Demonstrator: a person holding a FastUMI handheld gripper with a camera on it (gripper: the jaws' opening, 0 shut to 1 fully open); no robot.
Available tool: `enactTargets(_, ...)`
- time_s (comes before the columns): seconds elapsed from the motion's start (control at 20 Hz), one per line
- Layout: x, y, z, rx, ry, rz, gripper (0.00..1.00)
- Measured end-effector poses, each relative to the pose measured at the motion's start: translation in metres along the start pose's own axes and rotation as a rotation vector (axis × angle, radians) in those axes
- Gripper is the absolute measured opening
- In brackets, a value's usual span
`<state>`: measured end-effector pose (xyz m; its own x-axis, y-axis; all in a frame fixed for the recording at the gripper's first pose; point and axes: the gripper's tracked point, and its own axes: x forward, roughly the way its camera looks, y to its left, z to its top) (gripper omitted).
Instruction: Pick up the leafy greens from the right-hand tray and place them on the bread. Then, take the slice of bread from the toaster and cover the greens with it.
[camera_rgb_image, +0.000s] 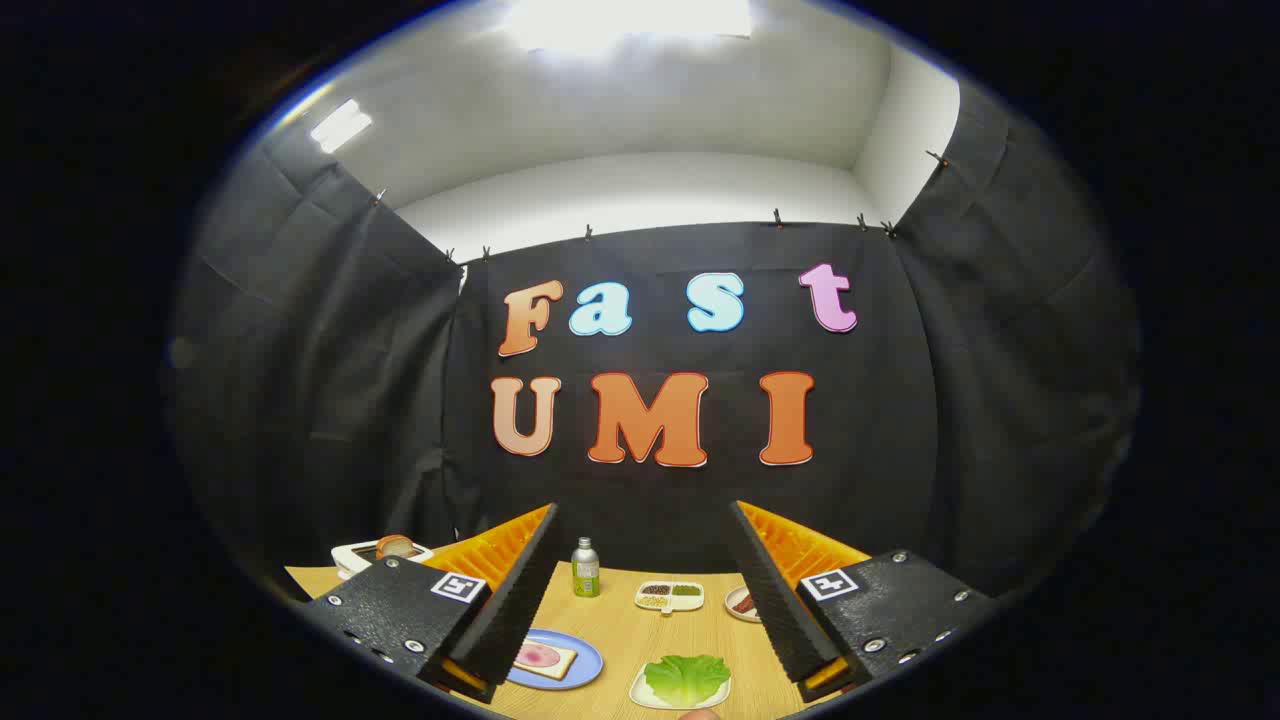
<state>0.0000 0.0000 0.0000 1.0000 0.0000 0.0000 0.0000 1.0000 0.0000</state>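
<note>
Gripper view: claw (640, 590) spread wide above the tabletop (620, 630), lettuce (687, 677) at 6 o'clock, bread (545, 659) at 7 o'clock.

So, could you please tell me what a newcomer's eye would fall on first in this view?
Probably the lettuce on its white tray, lying on the wooden table between the wide-open gripper fingers. Next, the blue plate by the left finger, holding bread with a pink slice on top. Beyond the fingers stand a small bottle and a divided dish, with the toaster behind the left finger.
</note>
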Motion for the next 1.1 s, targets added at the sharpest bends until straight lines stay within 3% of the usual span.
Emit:
enactTargets(0.6, -0.003, 0.009, 0.018, -0.001, -0.006, 0.022, 0.98)
enactTargets(1.1, 0.013, 0.002, 0.001, -0.001, 0.031, 0.019, 0.99)
